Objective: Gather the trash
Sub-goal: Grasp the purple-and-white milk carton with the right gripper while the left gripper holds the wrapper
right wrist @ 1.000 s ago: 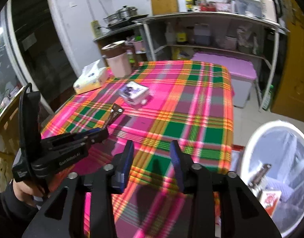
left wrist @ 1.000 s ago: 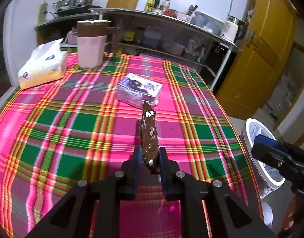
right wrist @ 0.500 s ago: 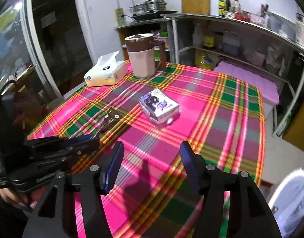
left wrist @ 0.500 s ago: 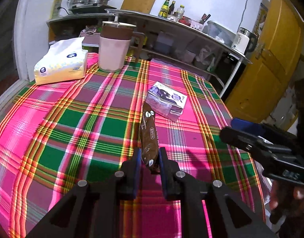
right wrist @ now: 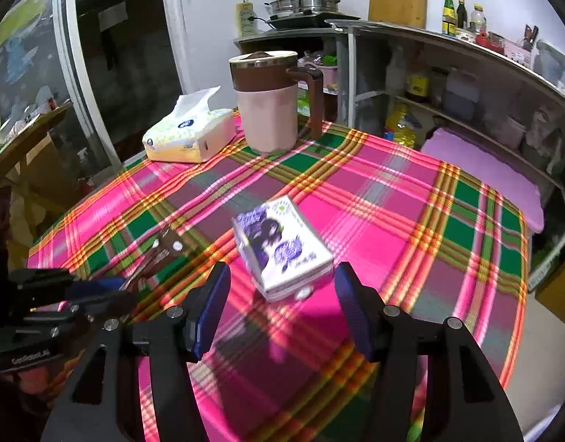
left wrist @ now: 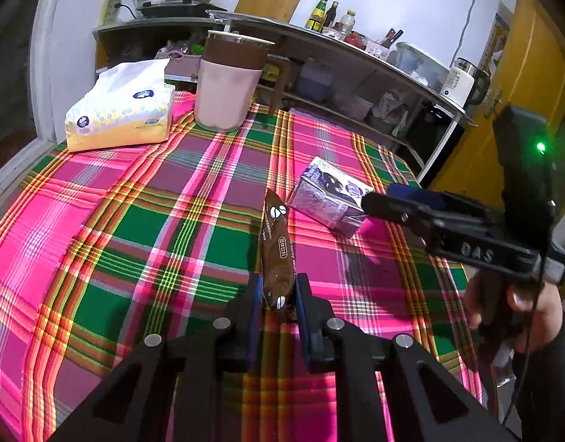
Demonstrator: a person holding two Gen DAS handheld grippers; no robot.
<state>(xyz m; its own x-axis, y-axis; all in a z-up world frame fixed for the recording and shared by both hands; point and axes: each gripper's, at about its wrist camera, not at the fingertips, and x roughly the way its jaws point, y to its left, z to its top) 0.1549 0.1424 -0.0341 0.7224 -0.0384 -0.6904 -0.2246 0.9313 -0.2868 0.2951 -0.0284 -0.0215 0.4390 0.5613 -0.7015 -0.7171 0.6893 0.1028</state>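
- Right gripper [right wrist: 280, 307] spread wide, holding nothing, hovering over the tablecloth [right wrist: 393, 228]; purple carton [right wrist: 282, 246] sits dead ahead, just beyond the fingertips, touching neither.
- Carton lies flat mid-table, long axis roughly in line with the gripper's reach, slightly skewed; jaw gap looks wider than its short side.
- Left gripper [left wrist: 277, 294] pinched on brown wrapper [left wrist: 277, 246], which stands up between the pads.
- Right is free and nearer the carton: likely the next grab.
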